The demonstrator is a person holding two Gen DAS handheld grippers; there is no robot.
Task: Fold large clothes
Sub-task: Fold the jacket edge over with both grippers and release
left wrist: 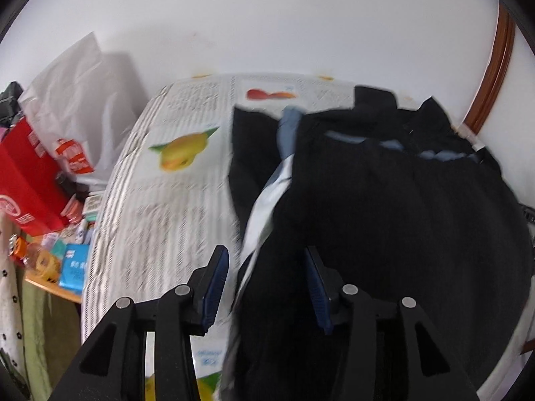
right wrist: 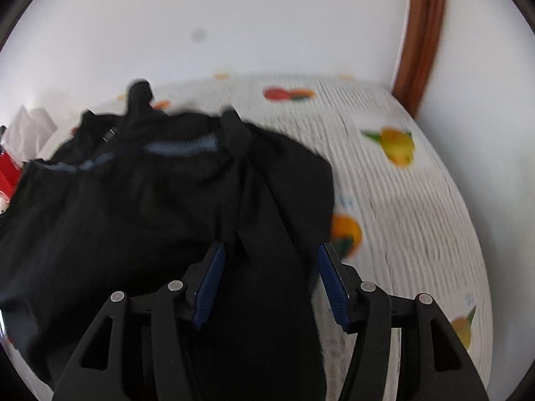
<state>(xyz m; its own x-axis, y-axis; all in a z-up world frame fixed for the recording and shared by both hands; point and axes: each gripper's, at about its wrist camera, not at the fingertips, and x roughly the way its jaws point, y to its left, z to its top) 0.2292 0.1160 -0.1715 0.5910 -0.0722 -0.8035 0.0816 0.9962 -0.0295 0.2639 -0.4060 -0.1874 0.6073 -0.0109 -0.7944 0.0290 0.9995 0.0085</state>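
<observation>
My left claw (left wrist: 267,287) has its jaws apart, nothing pinched; the pads (left wrist: 217,287) are clear of the cloth. The trousers' (left wrist: 384,200) left edge lies just under and between them. My right claw (right wrist: 271,284) is likewise spread, pads (right wrist: 210,284) off the fabric, with a dark fold of the trousers (right wrist: 167,207) running up between the fingers. The trousers lie heaped on the fruit-print sheet (left wrist: 160,200), waistband at the far end, blue lining showing. Both views are blurred. Left of the sheet: a red box (left wrist: 26,180), a white bag (left wrist: 77,107) and small clutter. Far right: a brown frame (right wrist: 421,33) against the white wall (right wrist: 234,16).
</observation>
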